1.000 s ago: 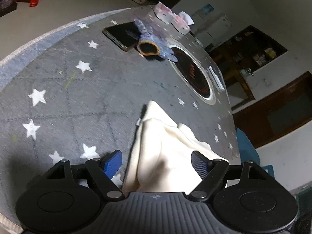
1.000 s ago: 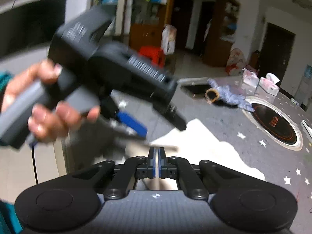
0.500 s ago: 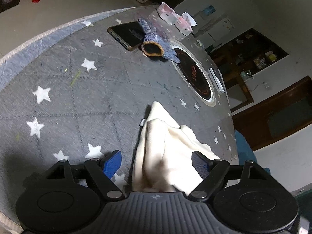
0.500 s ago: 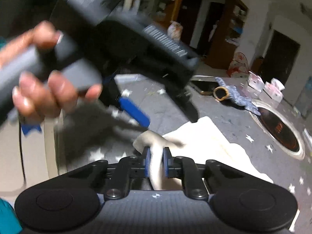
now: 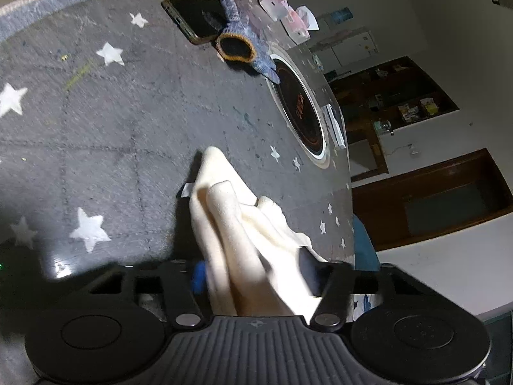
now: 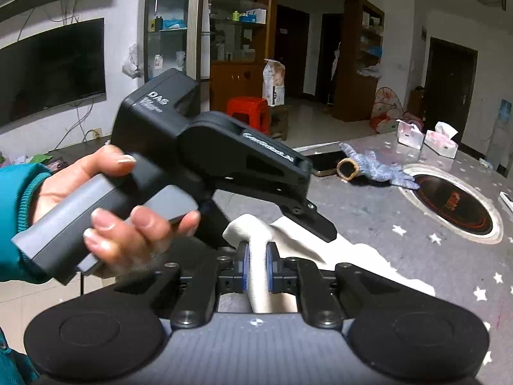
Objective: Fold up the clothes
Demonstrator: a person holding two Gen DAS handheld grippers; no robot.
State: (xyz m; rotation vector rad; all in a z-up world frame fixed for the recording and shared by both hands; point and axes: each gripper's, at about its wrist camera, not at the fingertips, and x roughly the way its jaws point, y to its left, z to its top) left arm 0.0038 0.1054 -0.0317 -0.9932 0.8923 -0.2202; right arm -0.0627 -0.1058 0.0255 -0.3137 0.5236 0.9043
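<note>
Leftmost in the right wrist view, a hand (image 6: 96, 199) in a teal knitted sleeve (image 6: 19, 192) grips the matte black and grey handle of the left gripper (image 5: 253, 276). Its jaws are closing around a bunched ridge of the cream, soft fleecy cloth (image 5: 231, 224); whether the pads already press it is blurred. Beside it, the right gripper (image 6: 256, 264) is clamped on a rounded fold of the same cloth (image 6: 253, 243), its blue pads (image 6: 244, 263) squeezing the fold upright just above the tabletop. Underneath lies a grey quilted table cover with white stars (image 5: 96, 128), its pale curved edge at far left, with wide bare room between cloth and edge. Farther right sit a dark flat phone (image 5: 192, 16), a blue knitted glove with an orange cuff (image 5: 243, 48), a round black inset cooktop (image 5: 301, 109) and two pink tissue packs (image 6: 426, 138).
</note>
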